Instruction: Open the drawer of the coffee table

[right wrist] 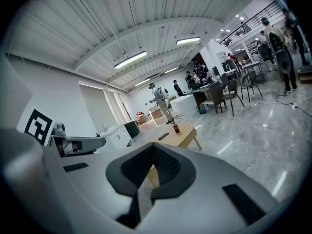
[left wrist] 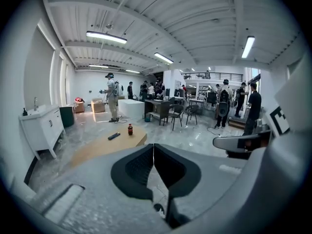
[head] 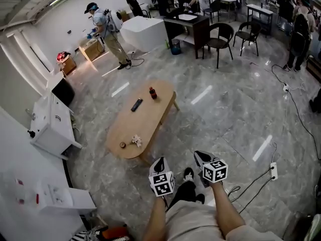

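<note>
Wood-toned counter [head: 145, 120] is lying at centre left of the head view, an oblong top on slim legs. It is standing well apart from both tools. Drawer: no view is showing its front or a handle. It is presumably sitting under the top, and I cannot tell on which side.

Left tool [head: 159, 160] and right tool [head: 200, 155] are hanging side by side at lower centre of the head view. Each gripper view is showing its jaws clenched, pads meeting, with nothing between them. Judgement: they are being carried closed because nothing is within reach to grasp. Both are tilting slightly downward toward the counter, which is reading as an approach posture rather than working contact.

On the counter, a bottle [head: 152, 92] is standing upright toward the upper end, and a remote [head: 136, 104] is lying near it. A crumpled white scrap [head: 136, 141] and a small round item [head: 123, 145] are sitting at the lower end, nearest the person. Judgement: the bottle is posing a tipping risk should the drawer be pulled sharply.

Grey marbled floor [head: 230, 114] is separating the person from the counter. Judgement: the task is not yet under way. The next move is calling for closing the gap, locating the handle and parting one tool's jaws before contact.
</note>
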The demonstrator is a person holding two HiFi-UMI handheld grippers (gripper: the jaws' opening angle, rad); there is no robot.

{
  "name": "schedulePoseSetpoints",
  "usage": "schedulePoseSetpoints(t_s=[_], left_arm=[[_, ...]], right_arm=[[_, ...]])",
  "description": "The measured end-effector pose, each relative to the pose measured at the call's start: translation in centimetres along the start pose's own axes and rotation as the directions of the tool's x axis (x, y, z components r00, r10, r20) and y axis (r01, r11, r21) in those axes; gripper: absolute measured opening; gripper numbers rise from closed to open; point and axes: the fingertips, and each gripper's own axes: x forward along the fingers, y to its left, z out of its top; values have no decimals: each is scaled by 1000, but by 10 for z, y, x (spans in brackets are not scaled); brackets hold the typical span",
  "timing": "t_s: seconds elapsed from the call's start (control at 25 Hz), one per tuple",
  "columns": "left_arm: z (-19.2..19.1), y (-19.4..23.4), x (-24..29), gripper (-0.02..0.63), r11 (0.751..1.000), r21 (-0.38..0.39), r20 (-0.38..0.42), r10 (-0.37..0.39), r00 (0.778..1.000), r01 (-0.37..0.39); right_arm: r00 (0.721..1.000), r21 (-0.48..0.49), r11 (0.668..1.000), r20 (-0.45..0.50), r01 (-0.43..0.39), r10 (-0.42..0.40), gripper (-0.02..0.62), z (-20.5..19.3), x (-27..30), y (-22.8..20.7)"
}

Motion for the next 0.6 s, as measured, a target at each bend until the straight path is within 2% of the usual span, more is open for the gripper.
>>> schedulePoseSetpoints(t_s=[0.2,0.32,0.4,0.48,0.6], left_arm=[[3,5,24,12,1000,8,17,11,1000,-11],[10,16,42,11,998,-56,16,27,1000,-26],[18,11,58,11,989,-146,18,-10,1000,12],[30,0,72,11,979,-195,37,-61,997,67],[49,-15,103,11,984,-151,38,-95,995,99]], right_arm=[[999,61,997,-11,-49,50,15,2,18,-16],[995,62,993,-30,-97,99,15,15,27,-12],[995,15,995,-30,-97,97,15,28,28,-14],[995,11,995,-4,-97,97,15,41,30,-20],[993,38,993,38,-113,112,15,62,41,-42]])
